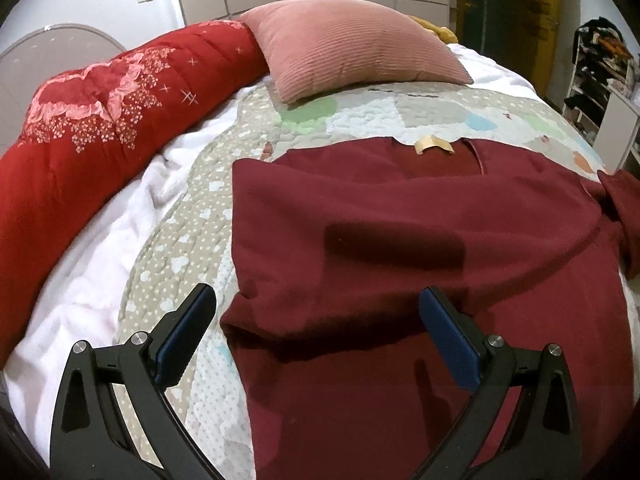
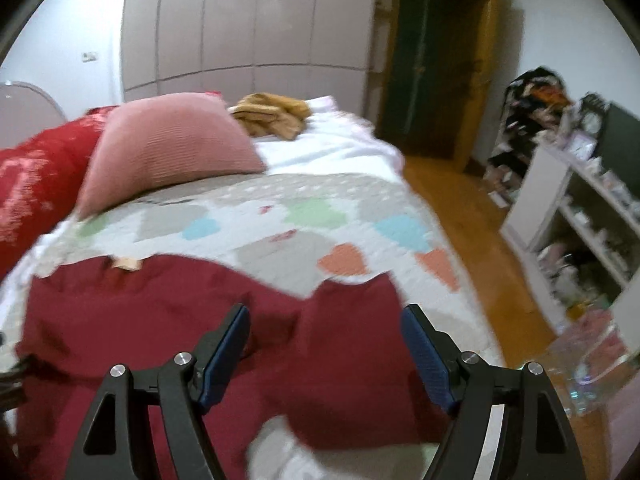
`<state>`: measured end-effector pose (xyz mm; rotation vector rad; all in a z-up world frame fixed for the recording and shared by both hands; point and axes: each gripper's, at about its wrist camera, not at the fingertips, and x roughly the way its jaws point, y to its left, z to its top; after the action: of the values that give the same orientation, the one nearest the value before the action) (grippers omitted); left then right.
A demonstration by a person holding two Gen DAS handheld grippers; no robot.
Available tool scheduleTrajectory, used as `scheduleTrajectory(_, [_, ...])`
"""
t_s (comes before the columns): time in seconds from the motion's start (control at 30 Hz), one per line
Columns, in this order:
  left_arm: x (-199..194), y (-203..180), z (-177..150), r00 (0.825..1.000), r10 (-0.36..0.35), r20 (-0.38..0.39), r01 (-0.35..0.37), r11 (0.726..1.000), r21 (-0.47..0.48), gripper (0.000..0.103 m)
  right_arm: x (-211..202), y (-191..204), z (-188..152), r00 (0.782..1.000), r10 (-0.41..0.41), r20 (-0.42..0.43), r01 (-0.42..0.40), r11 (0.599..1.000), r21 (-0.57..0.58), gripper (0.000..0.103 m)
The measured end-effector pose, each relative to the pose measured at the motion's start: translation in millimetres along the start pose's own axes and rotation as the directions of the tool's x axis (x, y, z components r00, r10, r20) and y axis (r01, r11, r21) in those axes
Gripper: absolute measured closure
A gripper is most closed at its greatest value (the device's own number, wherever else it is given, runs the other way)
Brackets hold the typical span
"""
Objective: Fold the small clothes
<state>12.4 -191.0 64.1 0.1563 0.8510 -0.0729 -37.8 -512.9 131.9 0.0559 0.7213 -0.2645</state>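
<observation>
A dark red shirt (image 1: 400,232) lies spread on the patchwork quilt (image 1: 192,232), neck with a tan label (image 1: 432,146) at the far side. Its left side is folded in, giving a straight left edge. My left gripper (image 1: 316,300) is open and empty above the shirt's near left edge. In the right wrist view the shirt (image 2: 168,312) shows with its right sleeve (image 2: 356,312) lying out on the quilt (image 2: 280,232). My right gripper (image 2: 326,320) is open and empty just above that sleeve.
A pink pillow (image 1: 352,52) and a red duvet (image 1: 100,120) lie at the far and left side of the bed. A yellow garment (image 2: 272,114) lies on the white sheet behind. The bed's right edge drops to a wooden floor (image 2: 472,216), with white shelves (image 2: 568,216) beyond.
</observation>
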Motion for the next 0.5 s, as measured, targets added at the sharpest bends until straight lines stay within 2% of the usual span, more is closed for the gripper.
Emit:
scheduleTrajectory(0.17, [-9.9, -5.3, -0.6, 1.0, -0.007, 0.015, 0.007, 1.0, 0.009, 0.001, -0.8, 18.1, -16.9, 0.994, 0.101, -0.046, -0.102, 0.995, -0.019, 0.027])
scheduleTrajectory(0.33, [-12.9, -7.0, -1.2, 1.0, -0.009, 0.019, 0.009, 1.0, 0.009, 0.001, 11.5, 31.3, -28.6, 0.986, 0.141, -0.089, -0.144, 0.989, -0.029, 0.027])
scheduleTrajectory(0.5, [-6.7, -4.9, -9.4, 1.0, -0.028, 0.004, 0.028, 1.0, -0.007, 0.001, 31.6, 29.4, -31.9, 0.993, 0.067, -0.095, -0.069, 0.997, -0.02, 0.027])
